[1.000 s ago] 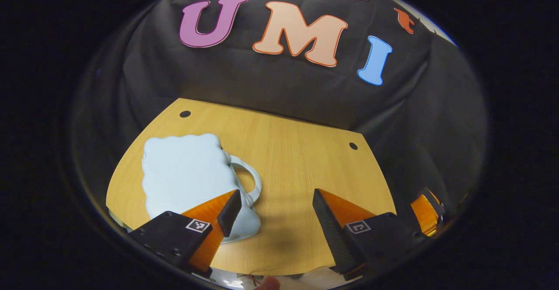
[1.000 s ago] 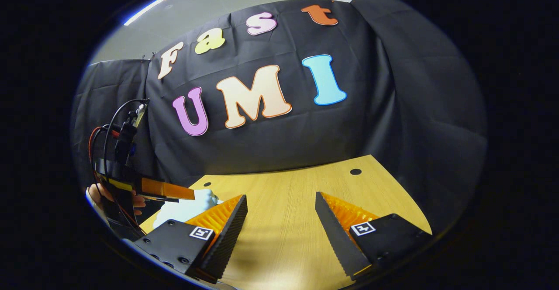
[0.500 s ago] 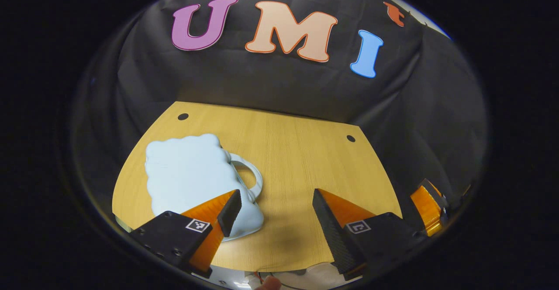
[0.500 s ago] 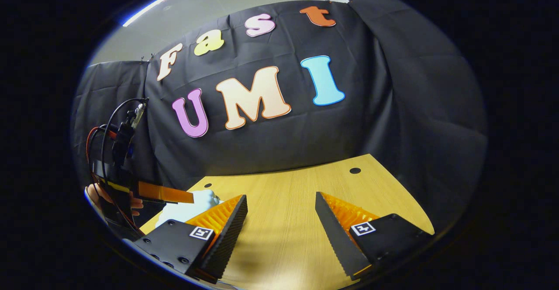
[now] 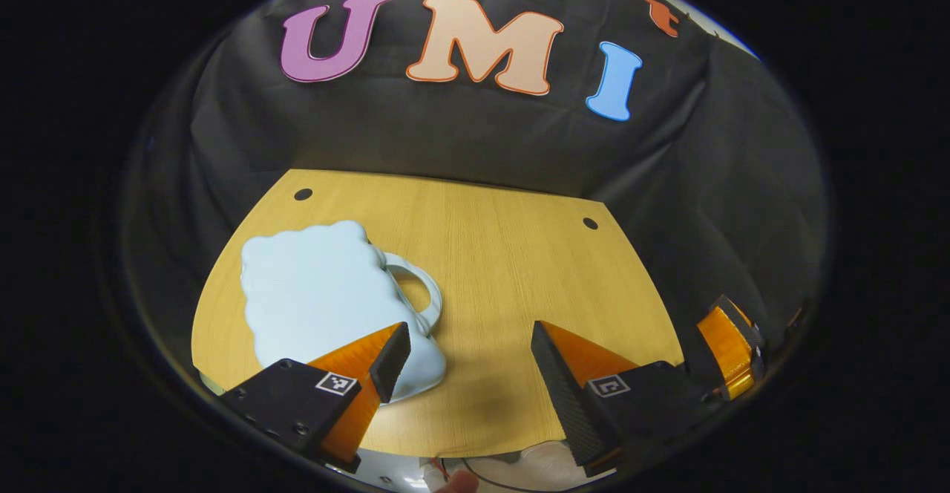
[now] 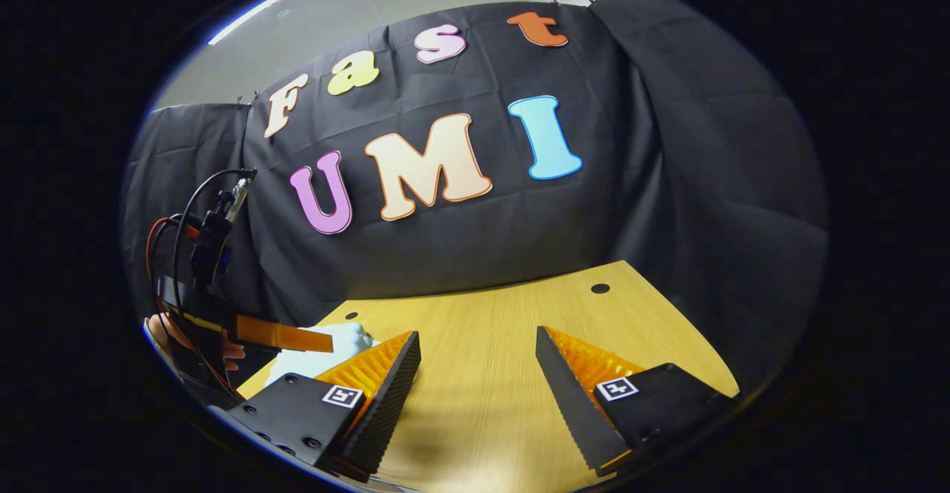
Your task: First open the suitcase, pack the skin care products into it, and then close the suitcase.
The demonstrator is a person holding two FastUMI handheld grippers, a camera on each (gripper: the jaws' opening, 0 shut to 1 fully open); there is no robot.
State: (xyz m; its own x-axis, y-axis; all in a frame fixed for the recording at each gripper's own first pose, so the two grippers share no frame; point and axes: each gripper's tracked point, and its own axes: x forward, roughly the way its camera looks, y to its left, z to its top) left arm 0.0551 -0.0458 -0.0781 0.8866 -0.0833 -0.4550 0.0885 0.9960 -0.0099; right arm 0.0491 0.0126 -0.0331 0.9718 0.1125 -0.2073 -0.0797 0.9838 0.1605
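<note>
- The pale blue cloud-shaped suitcase [image 5: 319,296] lies flat and shut on the wooden table [image 5: 512,270], its looped handle [image 5: 419,296] pointing toward the table's middle.
- Measured from the suitcase, the left gripper [image 5: 469,352] hangs above the table's near edge: one finger sits over the case's near corner, the other well off to the handle side, with bare wood between them. Its jaws stand wide apart and grasp nothing.
- The right gripper [image 6: 478,359] hovers over open table beyond the handle side of the suitcase, jaws likewise spread and empty. In the right gripper view the left gripper's finger [image 6: 286,335] reaches over the case's far scalloped edge, with a hand [image 6: 171,333] behind it.
- Over the last second little has changed: the left gripper view has tipped slightly downward and eased a touch toward the suitcase, so more table edge shows; the right gripper view has barely shifted. The suitcase has not moved.
- No skin care products can be made out on the table beside the suitcase.
- A shut case with none outside it fits two stages: products yet to come, or products already inside and the lid down again. The pictures do not settle which.
</note>
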